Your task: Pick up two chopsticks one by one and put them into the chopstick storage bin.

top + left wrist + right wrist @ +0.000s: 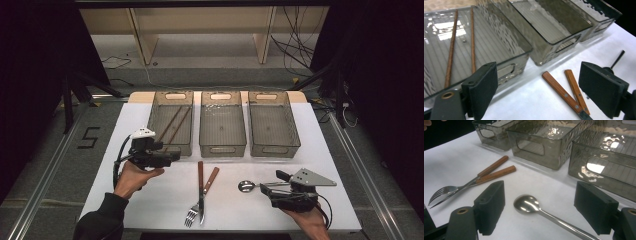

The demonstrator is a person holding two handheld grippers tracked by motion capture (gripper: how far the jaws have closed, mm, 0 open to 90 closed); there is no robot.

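Sorting cutlery into 3 clear bins: chopsticks [173,123] already lie in the left bin [172,96], the middle bin [221,96] and right bin [267,96] look bare. Left gripper [170,156] sits by the left bin's near wall, jaws spread wide with nothing between them. Right gripper [272,186] rests low on the table, jaws also spread, straddling the spoon [527,204] handle without pinching it; the bowl lies just past the pads. Risk: the steel handle is thin and flat on the white table [150,200], so the pads may close over it and skid, or pinch 1 edge and flip it. The fork [192,212] and knife [201,187] lie crossed near the spoon, wooden handles touching, so grabbing 1 likely drags the other. The bins' near walls stand in the way of any low carry, so lift before crossing.
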